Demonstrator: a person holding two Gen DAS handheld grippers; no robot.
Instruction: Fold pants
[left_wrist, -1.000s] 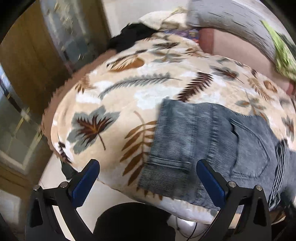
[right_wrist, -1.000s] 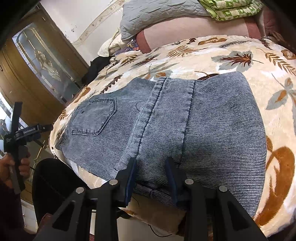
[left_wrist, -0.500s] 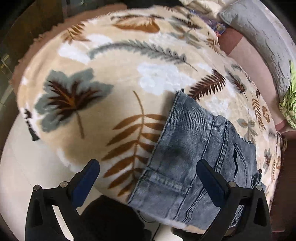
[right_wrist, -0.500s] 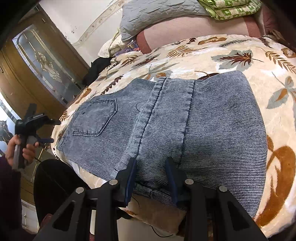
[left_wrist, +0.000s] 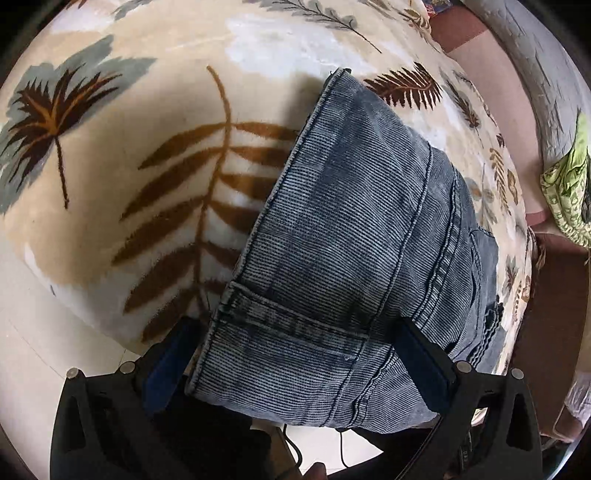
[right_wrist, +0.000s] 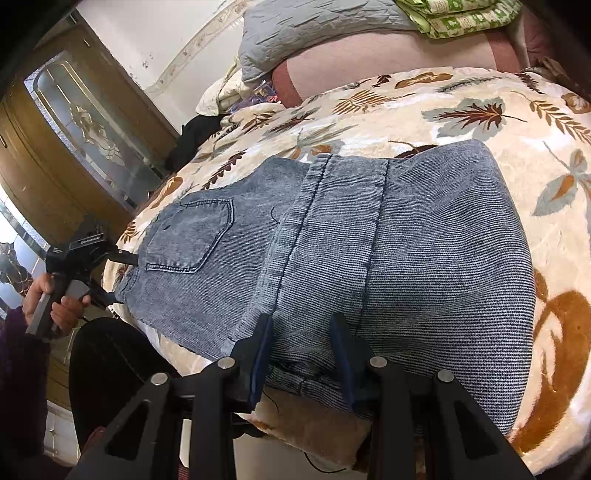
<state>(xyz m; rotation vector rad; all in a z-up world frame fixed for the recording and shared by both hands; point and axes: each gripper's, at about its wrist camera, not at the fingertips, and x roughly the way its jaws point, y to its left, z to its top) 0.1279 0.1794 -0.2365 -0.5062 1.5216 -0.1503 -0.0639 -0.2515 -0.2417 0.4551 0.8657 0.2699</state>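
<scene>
One pair of denim jeans (right_wrist: 332, 240), folded, on one leaf-print blanket (right_wrist: 498, 110). Two grippers: right gripper (right_wrist: 303, 347) clamped on the near folded edge; left gripper (left_wrist: 295, 365) spread wide, straddling the waistband.

Faded blue ribbed-denim pants (right_wrist: 369, 258), matt and coarse-woven, over plush cream leaf-print fleece blanket (left_wrist: 129, 166). Matt black plastic tongs (right_wrist: 301, 343) with blue pads and shiny metal rivets. Glossy brown wooden cabinet (right_wrist: 55, 155) with frosted glass. Quilted grey cloth pillow (right_wrist: 314, 33) beyond.
</scene>
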